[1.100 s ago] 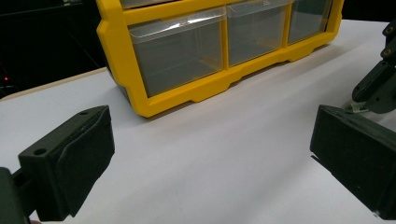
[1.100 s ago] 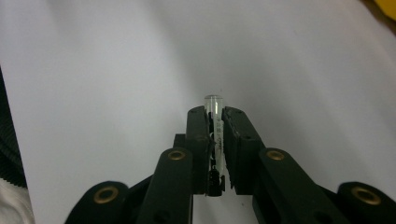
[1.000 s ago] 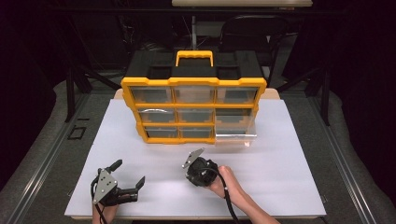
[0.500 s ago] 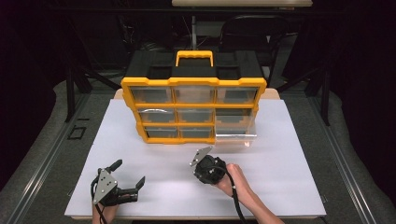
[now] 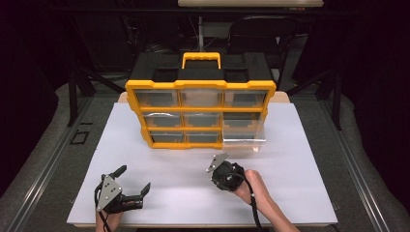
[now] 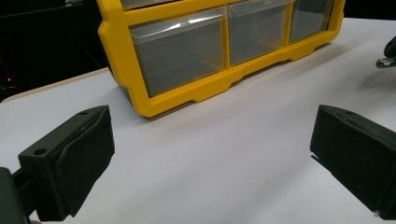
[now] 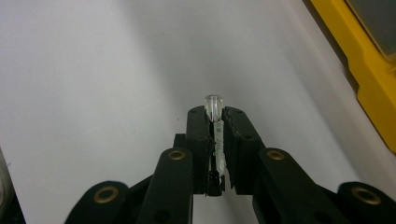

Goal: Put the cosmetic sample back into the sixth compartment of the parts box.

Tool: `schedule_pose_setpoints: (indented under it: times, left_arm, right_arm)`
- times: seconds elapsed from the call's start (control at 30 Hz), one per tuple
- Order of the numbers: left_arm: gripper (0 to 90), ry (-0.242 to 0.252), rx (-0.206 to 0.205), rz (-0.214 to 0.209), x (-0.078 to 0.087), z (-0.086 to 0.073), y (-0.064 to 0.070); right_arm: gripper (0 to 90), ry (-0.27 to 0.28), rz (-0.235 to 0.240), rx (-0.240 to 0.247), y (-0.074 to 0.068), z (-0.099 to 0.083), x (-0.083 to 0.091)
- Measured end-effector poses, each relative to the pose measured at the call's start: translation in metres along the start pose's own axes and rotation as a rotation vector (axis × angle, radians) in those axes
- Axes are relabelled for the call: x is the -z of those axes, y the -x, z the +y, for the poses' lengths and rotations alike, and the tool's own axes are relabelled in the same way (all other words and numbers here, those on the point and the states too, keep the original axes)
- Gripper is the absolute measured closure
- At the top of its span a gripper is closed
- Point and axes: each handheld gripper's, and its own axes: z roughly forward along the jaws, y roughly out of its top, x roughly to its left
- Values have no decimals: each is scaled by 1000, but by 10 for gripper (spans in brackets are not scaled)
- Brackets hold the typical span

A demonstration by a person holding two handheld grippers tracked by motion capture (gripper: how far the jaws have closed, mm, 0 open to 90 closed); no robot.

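The right gripper (image 7: 215,122) is clamping a small clear plastic tube (image 7: 214,106) between its two black jaws, the tube's long axis running along the jaws and its rounded tip poking out just past them, pointing away from the hand over the white table sheet (image 7: 93,70). Ahead and to one side of it the yellow-framed drawer organiser with clear plastic drawers (image 5: 200,113) is standing upright, its lower right clear drawer (image 5: 244,137) pulled out toward this gripper. Compared with a second ago, the right gripper (image 5: 218,166) is sitting farther to the right and nearer that drawer, while the left gripper (image 5: 133,182) is resting where it was, its jaws spread wide over bare sheet. The tube's lower end is hidden between the jaws, and its printed marking is too blurred to read.
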Motion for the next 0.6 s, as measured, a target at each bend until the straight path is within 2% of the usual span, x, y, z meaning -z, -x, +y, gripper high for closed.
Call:
schedule_pose_setpoints:
  times: [0.27, 0.3, 0.6]
  left_arm:
    - [0, 1, 0, -2, 0, 0, 0]
    - [0, 2, 1, -2, 0, 0, 0]
    - [0, 5, 5, 1, 1, 0, -1]
  right_arm:
    - [809, -12, -26, -9, 7, -12, 9]
    - [809, -3, -15, -22, 8, -14, 10]
    - [809, -19, -50, -32, 15, -27, 18]
